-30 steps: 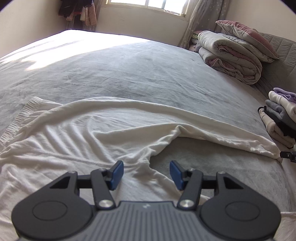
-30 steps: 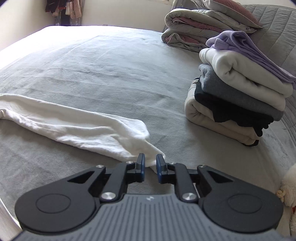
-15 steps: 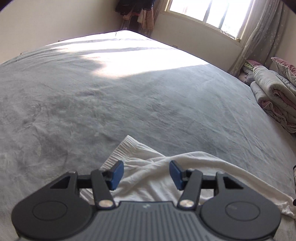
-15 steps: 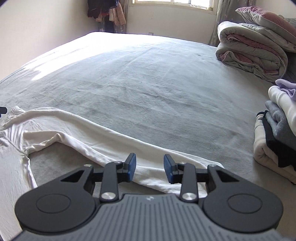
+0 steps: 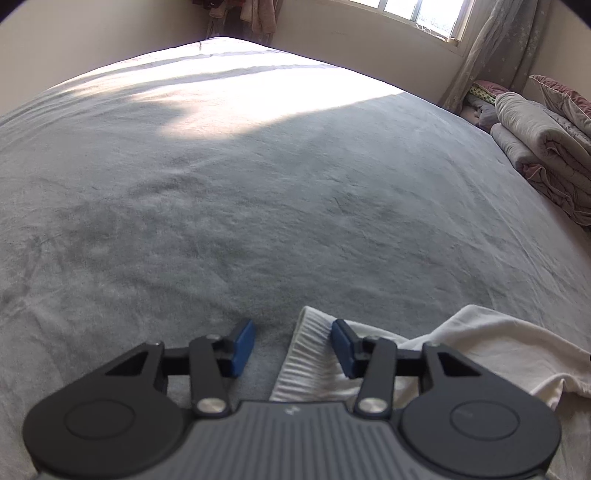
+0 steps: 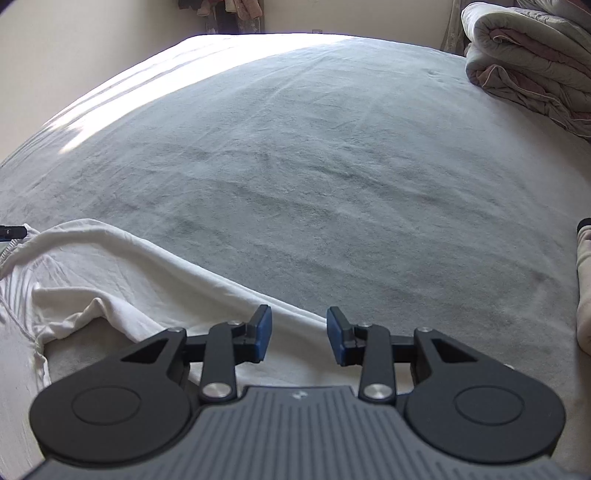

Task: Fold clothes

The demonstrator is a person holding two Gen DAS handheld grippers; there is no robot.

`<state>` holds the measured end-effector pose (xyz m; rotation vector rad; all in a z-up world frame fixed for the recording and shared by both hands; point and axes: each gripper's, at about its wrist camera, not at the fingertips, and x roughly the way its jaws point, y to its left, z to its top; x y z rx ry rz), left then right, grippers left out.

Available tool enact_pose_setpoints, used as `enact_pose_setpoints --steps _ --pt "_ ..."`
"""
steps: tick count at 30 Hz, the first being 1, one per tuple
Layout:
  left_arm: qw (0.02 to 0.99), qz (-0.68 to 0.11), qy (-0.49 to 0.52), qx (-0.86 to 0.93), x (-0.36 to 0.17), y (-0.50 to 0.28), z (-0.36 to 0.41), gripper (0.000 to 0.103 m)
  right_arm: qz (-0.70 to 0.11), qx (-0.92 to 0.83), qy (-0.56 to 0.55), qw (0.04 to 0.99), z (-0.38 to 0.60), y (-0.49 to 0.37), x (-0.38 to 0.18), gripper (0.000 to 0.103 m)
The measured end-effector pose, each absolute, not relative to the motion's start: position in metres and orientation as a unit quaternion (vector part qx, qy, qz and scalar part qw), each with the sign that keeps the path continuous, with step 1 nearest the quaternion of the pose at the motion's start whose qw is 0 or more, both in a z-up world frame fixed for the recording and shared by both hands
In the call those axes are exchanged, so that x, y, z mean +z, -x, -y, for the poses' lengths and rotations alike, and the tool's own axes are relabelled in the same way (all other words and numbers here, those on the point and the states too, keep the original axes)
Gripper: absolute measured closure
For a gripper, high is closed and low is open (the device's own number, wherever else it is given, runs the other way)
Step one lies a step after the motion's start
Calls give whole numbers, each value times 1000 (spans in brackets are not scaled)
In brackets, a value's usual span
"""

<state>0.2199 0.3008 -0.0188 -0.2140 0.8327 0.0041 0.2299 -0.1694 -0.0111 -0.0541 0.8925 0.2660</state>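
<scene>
A white garment [image 5: 476, 339] lies spread on the grey bed cover [image 5: 258, 206]. In the left wrist view its ribbed hem corner [image 5: 308, 354] sits between the blue pads of my left gripper [image 5: 291, 347], nearer the right pad; the jaws are closing and the pads do not press on it. In the right wrist view a long white sleeve [image 6: 155, 266] of the garment runs from the left down under my right gripper [image 6: 298, 334], which stands open above the sleeve's edge, with nothing gripped.
Folded quilts [image 5: 543, 147] and a pillow are piled at the far right of the bed. A stack of folded clothes [image 6: 583, 288] shows at the right edge of the right wrist view. A window [image 5: 417, 11] and hanging clothes stand beyond the bed.
My left gripper has travelled left along the garment to its ribbed hem corner, and its jaws have narrowed. My right gripper let go of the sleeve end, opened, and moved left along the sleeve.
</scene>
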Motion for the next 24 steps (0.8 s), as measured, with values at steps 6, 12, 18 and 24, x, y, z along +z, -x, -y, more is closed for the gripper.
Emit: enact_pose_setpoints --steps 6,12,18,24 --pt "925 -375 63 13 -21 -213 -281 90 -432 131 76 889 152 -227 -29 74" --pt "946 -300 105 60 -16 -195 -293 98 -397 111 120 903 146 -219 -23 103" --pt "953 -251 140 97 -16 -189 -310 98 -352 70 144 922 145 -224 -14 103" --pt "944 -293 105 105 -27 -201 -302 94 -391 104 91 910 150 -237 -14 98"
